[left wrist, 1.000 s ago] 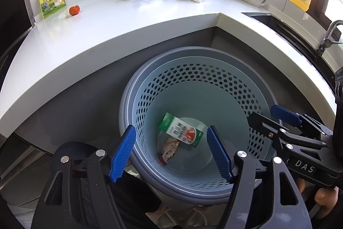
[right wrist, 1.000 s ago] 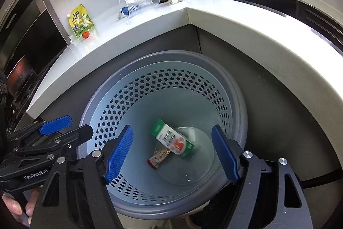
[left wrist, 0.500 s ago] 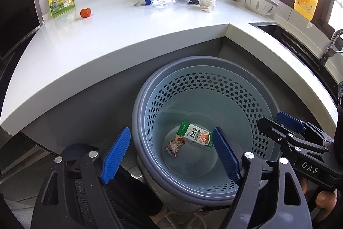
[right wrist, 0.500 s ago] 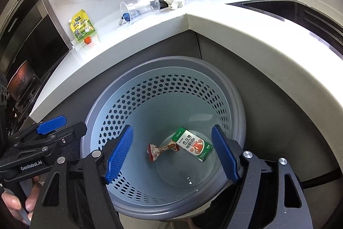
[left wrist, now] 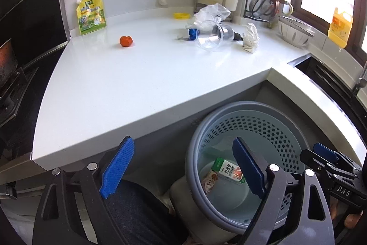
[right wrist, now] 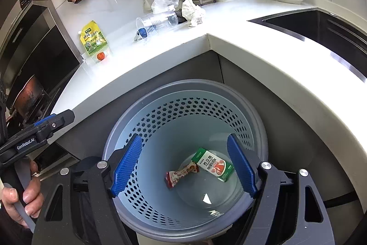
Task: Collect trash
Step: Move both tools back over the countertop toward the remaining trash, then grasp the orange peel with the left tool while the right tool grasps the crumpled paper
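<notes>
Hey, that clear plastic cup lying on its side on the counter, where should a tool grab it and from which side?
Probably across the clear plastic cup near its open mouth, coming down from above. It lies on its side with the mouth facing the counter edge, so its round wall is exposed on top. Thin plastic may flex, so close gently. A plastic bag and a crumpled tissue crowd its far end.

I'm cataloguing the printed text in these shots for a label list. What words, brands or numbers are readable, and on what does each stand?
"GenRobot.AI": on the left hand-held gripper, seen from the right wrist.
"DAS": on the right hand-held gripper, seen from the left wrist.
Green carton in the bin: print and barcode, too small to read.
Wrapper: unreadable.
Yellow pouch: print too blurred.
Yellow bottle: label unreadable.
</notes>
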Demonstrator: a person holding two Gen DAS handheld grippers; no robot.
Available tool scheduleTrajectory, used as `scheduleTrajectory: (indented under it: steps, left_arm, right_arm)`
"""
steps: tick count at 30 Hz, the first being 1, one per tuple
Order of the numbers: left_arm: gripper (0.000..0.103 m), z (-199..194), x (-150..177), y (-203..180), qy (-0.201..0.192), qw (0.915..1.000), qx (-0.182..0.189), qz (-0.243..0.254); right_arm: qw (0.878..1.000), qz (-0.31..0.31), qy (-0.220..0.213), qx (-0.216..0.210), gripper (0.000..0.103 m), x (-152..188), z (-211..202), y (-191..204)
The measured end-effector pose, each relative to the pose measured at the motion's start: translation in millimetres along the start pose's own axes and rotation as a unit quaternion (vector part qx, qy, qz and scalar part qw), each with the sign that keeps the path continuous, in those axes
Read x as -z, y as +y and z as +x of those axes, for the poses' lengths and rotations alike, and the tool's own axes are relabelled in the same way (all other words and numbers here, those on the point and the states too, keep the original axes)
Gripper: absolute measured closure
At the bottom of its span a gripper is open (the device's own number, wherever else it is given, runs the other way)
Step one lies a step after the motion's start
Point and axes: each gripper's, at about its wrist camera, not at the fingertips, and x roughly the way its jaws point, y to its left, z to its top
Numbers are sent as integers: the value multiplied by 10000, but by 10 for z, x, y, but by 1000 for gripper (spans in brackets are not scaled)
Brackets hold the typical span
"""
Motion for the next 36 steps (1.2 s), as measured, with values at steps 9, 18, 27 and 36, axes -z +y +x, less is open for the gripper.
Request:
scheduleTrajectory:
  steps: [9,18,27,36]
  left_arm:
    - [11,-40,-477,461,-372,9976,-420,-413]
    - [10,242,-963,896,-424,9932,-716,-817]
    - [10,784,-1371,1132,-211,9925,-812,-894]
    - [10,1333,-1792,1291,84,9913,-848,-1000]
  right_arm:
    - [9993,57,-378,-20,29,-435,-60,73]
    - [9984,9,-562,88,26,-960,31,31]
    - [9987,-53,-402,319,26,-1380,384,8]
    - [9986,-30,-367,381,26,-1726,684,-56]
